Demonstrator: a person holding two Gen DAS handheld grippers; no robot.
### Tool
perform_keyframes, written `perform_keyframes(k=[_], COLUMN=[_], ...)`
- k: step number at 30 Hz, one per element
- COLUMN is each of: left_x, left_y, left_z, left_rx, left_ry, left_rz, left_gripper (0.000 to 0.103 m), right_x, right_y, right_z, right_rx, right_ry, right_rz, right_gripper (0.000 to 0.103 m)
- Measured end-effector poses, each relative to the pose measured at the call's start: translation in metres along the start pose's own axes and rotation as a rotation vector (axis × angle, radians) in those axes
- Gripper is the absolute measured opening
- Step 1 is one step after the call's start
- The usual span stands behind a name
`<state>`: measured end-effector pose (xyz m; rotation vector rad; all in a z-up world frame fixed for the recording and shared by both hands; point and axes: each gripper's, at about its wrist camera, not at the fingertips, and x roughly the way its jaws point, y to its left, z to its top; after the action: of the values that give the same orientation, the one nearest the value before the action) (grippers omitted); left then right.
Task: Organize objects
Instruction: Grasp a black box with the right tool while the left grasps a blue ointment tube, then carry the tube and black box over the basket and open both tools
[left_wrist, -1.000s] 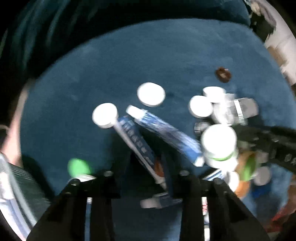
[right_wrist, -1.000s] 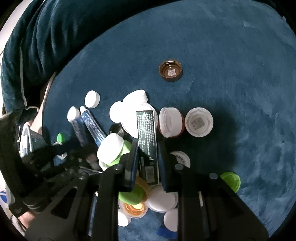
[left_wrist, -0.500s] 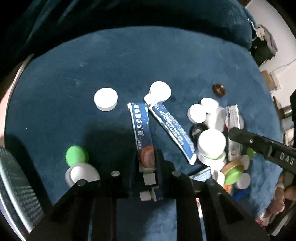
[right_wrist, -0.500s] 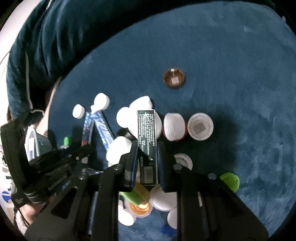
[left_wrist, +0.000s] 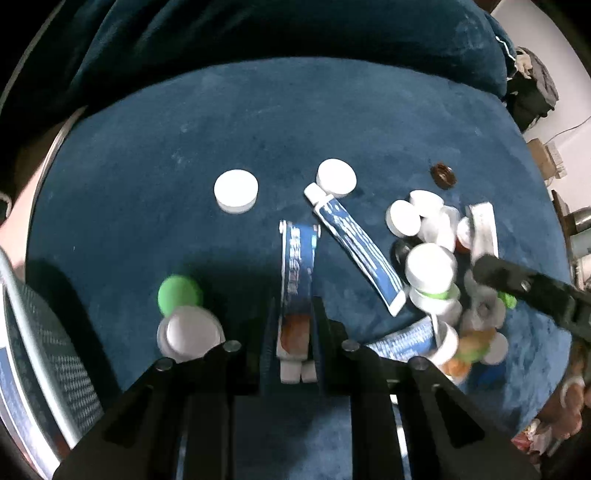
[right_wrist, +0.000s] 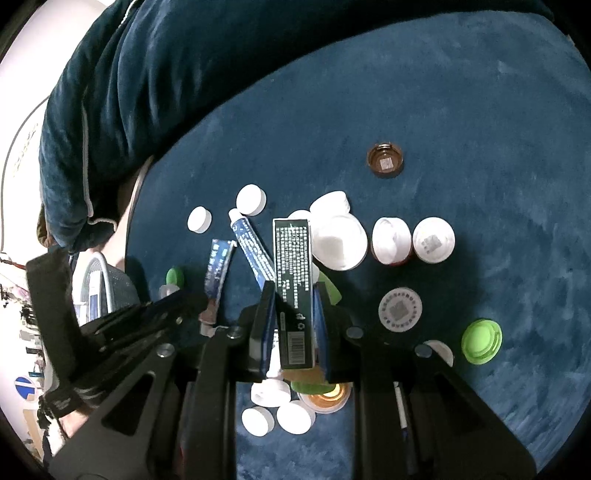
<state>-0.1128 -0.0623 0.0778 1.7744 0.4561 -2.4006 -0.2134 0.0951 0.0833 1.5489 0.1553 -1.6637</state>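
My left gripper (left_wrist: 295, 314) is shut on a blue and white tube (left_wrist: 297, 266), gripped near its capped end, the crimped end pointing away. A second blue tube (left_wrist: 356, 243) lies on the blue cushion (left_wrist: 221, 129) just to its right. My right gripper (right_wrist: 293, 295) is shut on a dark green box (right_wrist: 293, 273) with white print, held above a heap of white lids (right_wrist: 338, 240) and small jars. In the right wrist view the left gripper (right_wrist: 201, 304) shows at the left, holding its tube (right_wrist: 218, 273).
Loose white caps (left_wrist: 236, 192) and a green cap (left_wrist: 179, 291) lie on the cushion. A brown cap (right_wrist: 385, 160) sits apart at the back, a green lid (right_wrist: 480, 341) at the right. A mesh basket (left_wrist: 33, 350) stands at the left edge. A dark blanket (right_wrist: 129, 92) rises behind.
The left gripper closed on the blue tube and swung it off the white cap so it points straight away. The right gripper lifted the green box a little higher above the heap.
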Motion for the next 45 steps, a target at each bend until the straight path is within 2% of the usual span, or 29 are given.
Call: perform_keyframes(k=[6, 8, 17, 25, 33, 45], left_x=[0.017, 0.016, -0.041, -0.094, -0.154, -0.217], left_y=[0.000, 0.001, 0.007, 0.032, 0.099, 0.215], left_z=[0.001, -0.002, -0.005, -0.017, -0.046, -0.105], left_rx=[0.040, 0.045, 0.004, -0.033, -0.157, -0.378], left_ry=[0.038, 0.039, -0.064, -0.156, -0.253, -0.351], left_rz=[0.005, 0.014, -0.029, -0.004, 0.035, 0.094], left_gripper=[0.020, 0.017, 0.017, 0.017, 0.017, 0.017], right_x=[0.005, 0.006, -0.004, -0.010, -0.005, 0.014], right_y=[0.001, 0.002, 0.024, 0.068, 0.128, 0.231], right_z=[0.002, 0.002, 0.003, 0.000, -0.004, -0.016], right_rx=[0.000, -0.003, -0.030, -0.070, -0.142, -0.271], right_ry=[0.009, 0.009, -0.020, -0.033, -0.018, 0.046], right_rz=[0.000, 0.002, 0.044, 0.123, 0.190, 0.336], right_gripper=[0.020, 0.020, 0.020, 0.020, 0.020, 0.020])
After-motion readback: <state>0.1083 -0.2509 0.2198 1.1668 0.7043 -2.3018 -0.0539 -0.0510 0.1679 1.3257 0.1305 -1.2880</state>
